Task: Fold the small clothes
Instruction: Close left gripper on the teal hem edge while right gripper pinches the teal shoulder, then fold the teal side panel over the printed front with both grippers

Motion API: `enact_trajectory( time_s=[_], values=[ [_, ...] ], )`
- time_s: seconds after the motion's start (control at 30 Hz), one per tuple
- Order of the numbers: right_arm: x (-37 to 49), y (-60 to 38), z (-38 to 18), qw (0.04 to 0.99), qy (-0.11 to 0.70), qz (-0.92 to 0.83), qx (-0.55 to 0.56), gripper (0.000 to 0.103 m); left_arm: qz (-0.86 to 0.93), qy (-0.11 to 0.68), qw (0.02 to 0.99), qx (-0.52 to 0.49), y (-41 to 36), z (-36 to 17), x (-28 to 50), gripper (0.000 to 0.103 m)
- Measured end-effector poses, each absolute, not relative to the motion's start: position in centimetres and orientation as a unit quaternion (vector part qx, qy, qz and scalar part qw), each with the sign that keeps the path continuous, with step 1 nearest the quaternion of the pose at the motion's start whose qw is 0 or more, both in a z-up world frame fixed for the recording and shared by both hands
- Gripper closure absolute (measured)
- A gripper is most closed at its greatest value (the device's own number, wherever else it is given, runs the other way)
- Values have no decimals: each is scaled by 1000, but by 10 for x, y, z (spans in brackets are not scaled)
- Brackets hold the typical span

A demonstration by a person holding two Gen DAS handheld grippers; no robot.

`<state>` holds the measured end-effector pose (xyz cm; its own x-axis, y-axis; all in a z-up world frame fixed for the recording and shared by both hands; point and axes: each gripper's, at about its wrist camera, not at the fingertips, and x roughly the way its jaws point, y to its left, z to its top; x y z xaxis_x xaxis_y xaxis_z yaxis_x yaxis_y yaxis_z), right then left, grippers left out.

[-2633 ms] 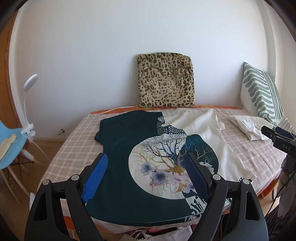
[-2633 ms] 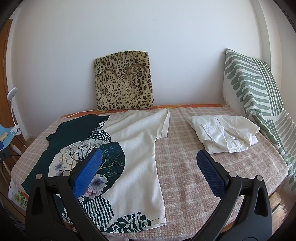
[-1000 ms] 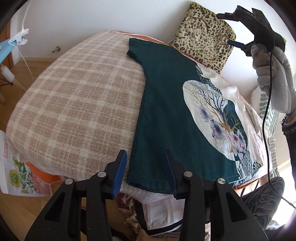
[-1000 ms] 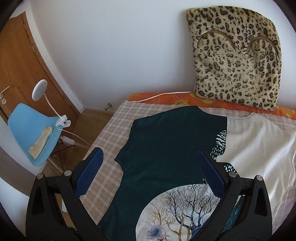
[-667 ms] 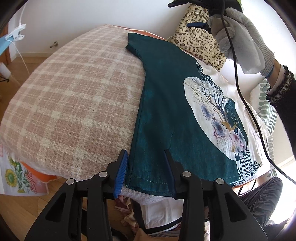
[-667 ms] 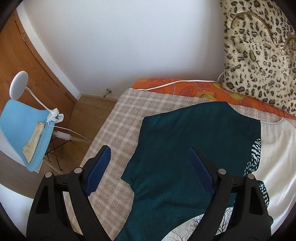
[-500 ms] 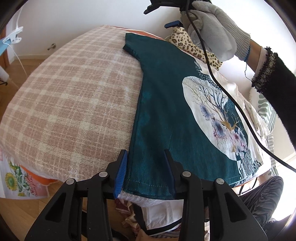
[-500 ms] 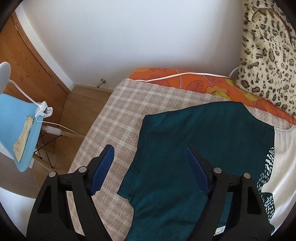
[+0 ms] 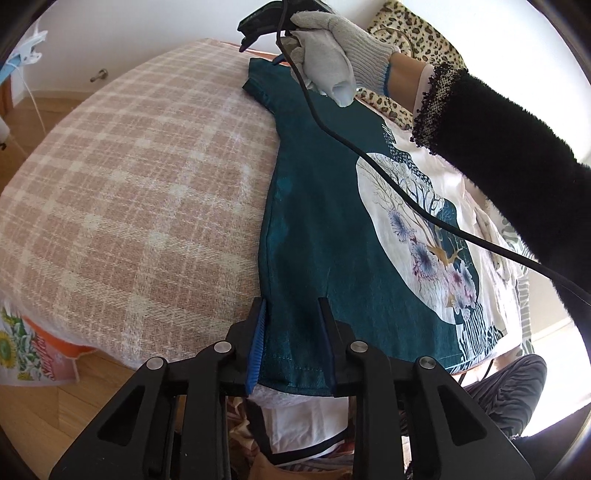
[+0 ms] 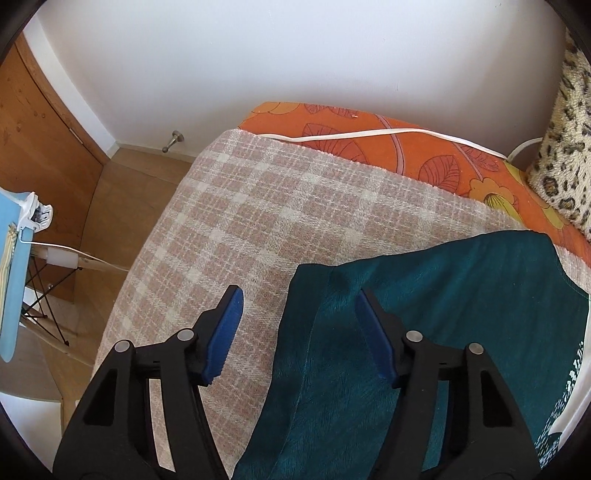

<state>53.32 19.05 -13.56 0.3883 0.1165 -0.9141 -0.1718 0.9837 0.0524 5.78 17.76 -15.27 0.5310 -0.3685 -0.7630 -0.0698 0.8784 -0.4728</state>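
Observation:
A T-shirt [image 9: 325, 229], dark teal on one side and cream on the other with a round tree print, lies flat on the plaid bed cover [image 9: 140, 177]. My left gripper [image 9: 293, 325] is open, its jaws on either side of the teal hem corner at the near edge. My right gripper [image 10: 299, 314] is open and hovers over the teal sleeve [image 10: 332, 295] at the far shoulder. In the left wrist view the right gripper [image 9: 262, 35], held by a gloved hand, sits above that sleeve [image 9: 258, 88].
A leopard-print cushion [image 10: 569, 155] leans on the wall behind an orange floral sheet [image 10: 406, 151] with a white cable. A blue chair with a clip lamp [image 10: 14, 266] stands on the wooden floor left of the bed. More clothes lie below the bed's near edge [image 9: 303, 417].
My right gripper has moved down and forward to the teal sleeve and narrowed. My left gripper has edged onto the hem corner and narrowed slightly.

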Motion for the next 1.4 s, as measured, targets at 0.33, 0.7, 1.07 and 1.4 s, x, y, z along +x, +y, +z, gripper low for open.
enact_trajectory(
  time_s=[0.33, 0.7, 1.07, 1.4],
  values=[
    [541, 195, -154, 834, 541, 50, -99, 52, -83, 474, 847, -227, 179, -153, 57, 94],
    [548, 157, -137, 841, 534, 49, -71, 96, -124, 467, 847, -223, 162, -142, 60, 100],
    [517, 95, -90, 858, 507, 42, -71, 97, -173, 462, 844, -210, 125, -121, 68, 100],
    [513, 33, -80, 867, 496, 1, -47, 97, -232, 460, 841, -165, 71, -107, 82, 101]
  ],
)
